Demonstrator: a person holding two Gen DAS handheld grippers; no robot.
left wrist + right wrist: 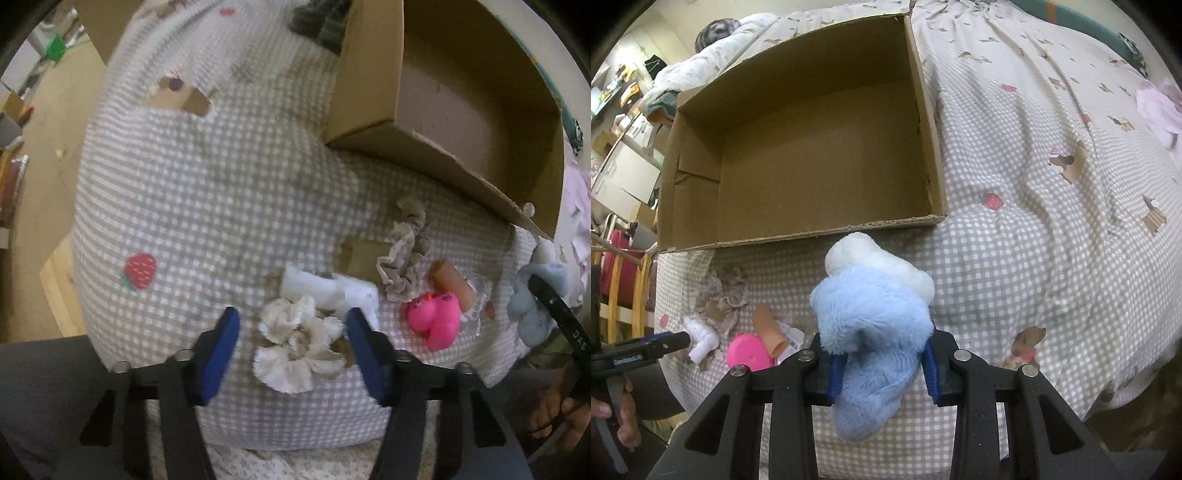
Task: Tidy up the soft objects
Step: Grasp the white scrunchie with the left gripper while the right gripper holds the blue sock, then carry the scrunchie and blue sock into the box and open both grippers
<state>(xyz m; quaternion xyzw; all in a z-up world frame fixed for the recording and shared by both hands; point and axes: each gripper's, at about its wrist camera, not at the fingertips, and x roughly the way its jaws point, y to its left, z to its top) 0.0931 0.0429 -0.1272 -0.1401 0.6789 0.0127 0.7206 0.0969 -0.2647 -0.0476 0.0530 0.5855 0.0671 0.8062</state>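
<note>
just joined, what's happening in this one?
A person with two handheld grippers is sorting soft things on a checked bedspread. The right gripper is clamped on a blue-and-white plush toy just in front of the empty cardboard box. The left gripper straddles a cream scrunchie, pads not yet pressing it.

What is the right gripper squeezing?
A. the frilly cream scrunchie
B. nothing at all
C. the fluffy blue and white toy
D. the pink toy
C: in the right wrist view the right gripper has its blue pads pressed into both sides of the fluffy blue and white toy, just in front of the empty cardboard box.
</note>
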